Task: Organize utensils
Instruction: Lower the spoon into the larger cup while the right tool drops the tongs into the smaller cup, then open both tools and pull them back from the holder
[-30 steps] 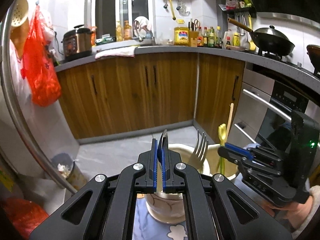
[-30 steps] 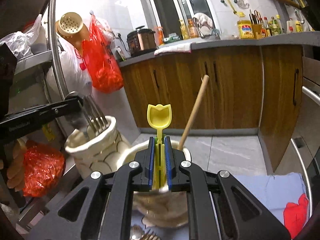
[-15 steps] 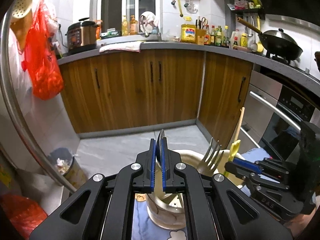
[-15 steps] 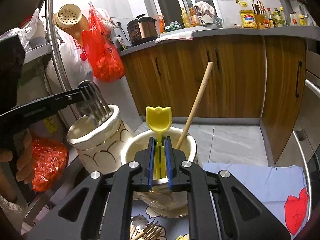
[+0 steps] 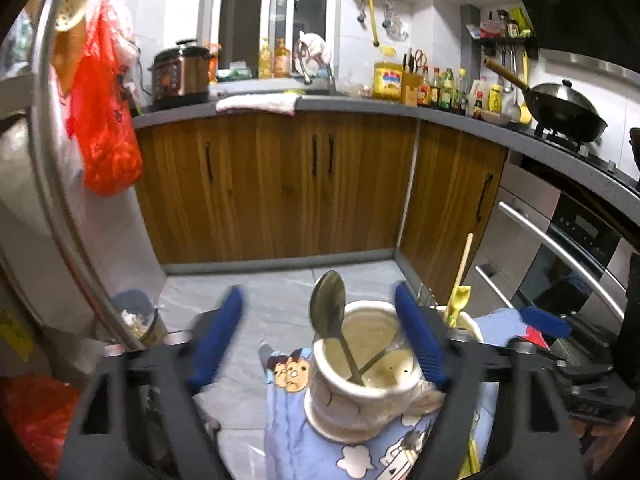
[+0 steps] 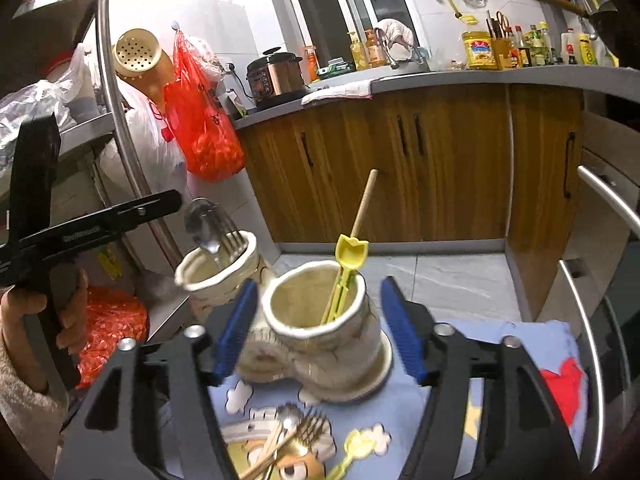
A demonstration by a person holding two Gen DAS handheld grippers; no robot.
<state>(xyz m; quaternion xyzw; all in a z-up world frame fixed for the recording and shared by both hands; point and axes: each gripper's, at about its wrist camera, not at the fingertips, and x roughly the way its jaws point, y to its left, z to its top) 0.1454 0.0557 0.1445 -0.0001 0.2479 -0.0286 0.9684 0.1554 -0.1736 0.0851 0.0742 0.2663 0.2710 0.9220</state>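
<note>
left tongs [image 5: 320, 344] gaping, empty above spoon pot [image 5: 362, 364] | right tongs [image 6: 318, 330] gaping, empty by chopstick pot [image 6: 324, 320] | next: lift clear, then pinch one loose fork [image 6: 308, 428] by its handle

A blue cartoon-print cloth [image 6: 516, 344] covered the support surface; on it stood two ceramic holders [image 6: 320, 332], with loose forks and spoons [image 6: 288, 436] nearby.

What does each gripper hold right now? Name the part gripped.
Nothing. The left gripper and right gripper are both open; the metal spoon and yellow utensil stand loose in their holders.
</note>
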